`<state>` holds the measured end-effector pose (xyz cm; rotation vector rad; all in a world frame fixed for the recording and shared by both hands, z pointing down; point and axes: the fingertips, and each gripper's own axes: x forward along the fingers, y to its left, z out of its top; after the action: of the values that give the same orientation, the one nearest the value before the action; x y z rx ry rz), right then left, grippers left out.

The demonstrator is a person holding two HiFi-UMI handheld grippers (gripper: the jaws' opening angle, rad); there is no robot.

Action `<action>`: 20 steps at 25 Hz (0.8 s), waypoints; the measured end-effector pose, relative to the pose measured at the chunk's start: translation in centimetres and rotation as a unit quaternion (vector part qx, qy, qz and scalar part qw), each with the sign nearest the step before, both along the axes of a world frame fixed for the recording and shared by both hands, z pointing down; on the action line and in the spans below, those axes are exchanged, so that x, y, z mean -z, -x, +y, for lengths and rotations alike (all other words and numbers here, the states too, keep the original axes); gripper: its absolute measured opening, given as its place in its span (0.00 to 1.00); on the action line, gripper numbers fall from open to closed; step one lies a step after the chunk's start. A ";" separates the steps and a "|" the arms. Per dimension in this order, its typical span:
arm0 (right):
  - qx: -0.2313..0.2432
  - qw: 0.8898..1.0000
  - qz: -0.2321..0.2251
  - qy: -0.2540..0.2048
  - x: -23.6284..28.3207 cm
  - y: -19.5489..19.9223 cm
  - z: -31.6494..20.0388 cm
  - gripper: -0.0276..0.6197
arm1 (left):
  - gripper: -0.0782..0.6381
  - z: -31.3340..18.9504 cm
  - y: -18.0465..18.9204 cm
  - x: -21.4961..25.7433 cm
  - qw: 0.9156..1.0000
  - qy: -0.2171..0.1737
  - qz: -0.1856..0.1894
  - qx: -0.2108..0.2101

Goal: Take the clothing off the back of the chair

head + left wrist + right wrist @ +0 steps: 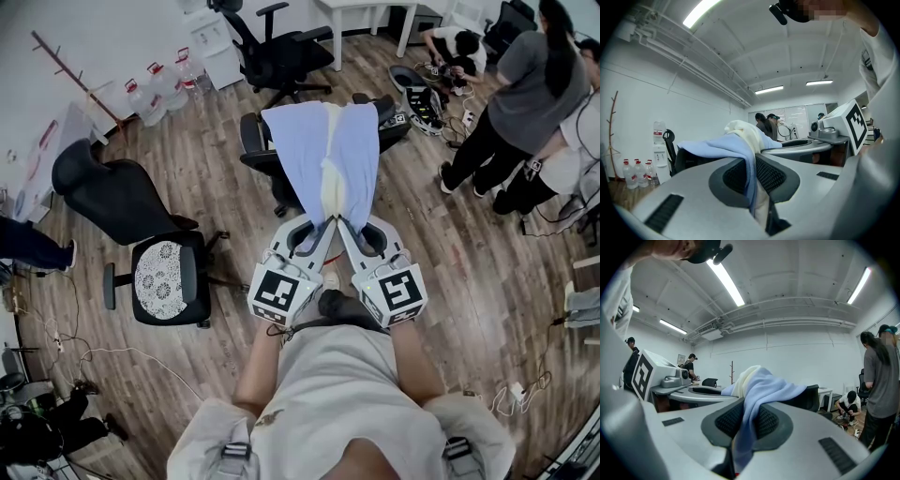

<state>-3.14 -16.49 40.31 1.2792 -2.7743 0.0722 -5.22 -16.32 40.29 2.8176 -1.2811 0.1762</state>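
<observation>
Pulling the clothing free is the step in hand, as far as I can tell. The grab is done, the lift-off isn't.

The black office chair (253, 141) sits right in front of the person. The light blue garment (323, 150), which has a cream lining showing down the middle, has its far end draped over that chair's back. The near end is stretched away from the chair toward the person, so it hangs like a little bridge between the chair back and the two tools. From both gripper views the cloth humps up just short of the chair and then lies across its top edge, so I'd say it's only partly off.

My guess at the next move is to bring both hands up and back from the chair together, so the far end slides over the top of the backrest instead of dragging. Snagging on an armrest looks like the thing to watch, and also one side slipping out if the pull is uneven.

Now the smaller stuff. The left claw (317, 228) is on the near side of the chair and clenched on the garment's near edge. In its own view the blue fabric and cream lining are pinched flat between the two ribbed pads with almost no gap. The right claw (343, 228) sits just beside it, equally far from the chair, and is clamped down the same way on a fold of the blue cloth. Neither one touches the chair itself.
</observation>
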 end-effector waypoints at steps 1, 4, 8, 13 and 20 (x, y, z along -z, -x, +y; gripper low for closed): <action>0.000 1.000 0.000 -0.001 0.0 0.0 0.3 0.12 | 0.18 0.3 0.0 0.0 1.000 0.000 0.000 0.000; 0.001 1.000 -0.001 -0.002 0.3 0.2 1.0 0.12 | 0.18 0.9 0.2 0.3 1.000 -0.002 -0.003 0.001; 0.002 1.000 -0.002 -0.003 0.6 0.4 1.8 0.12 | 0.18 1.8 0.4 0.7 1.000 -0.003 -0.003 0.001; 0.003 1.000 0.000 -0.006 1.1 0.3 2.9 0.12 | 0.18 2.9 0.3 1.2 1.000 -0.006 -0.004 0.000; 0.005 1.000 0.001 -0.006 1.3 0.2 4.8 0.12 | 0.18 4.8 0.2 1.4 1.000 -0.009 -0.002 0.002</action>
<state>-3.36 -11.66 38.97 1.2678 -2.7825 0.0528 -5.41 -11.51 38.91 2.8318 -1.2952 0.1717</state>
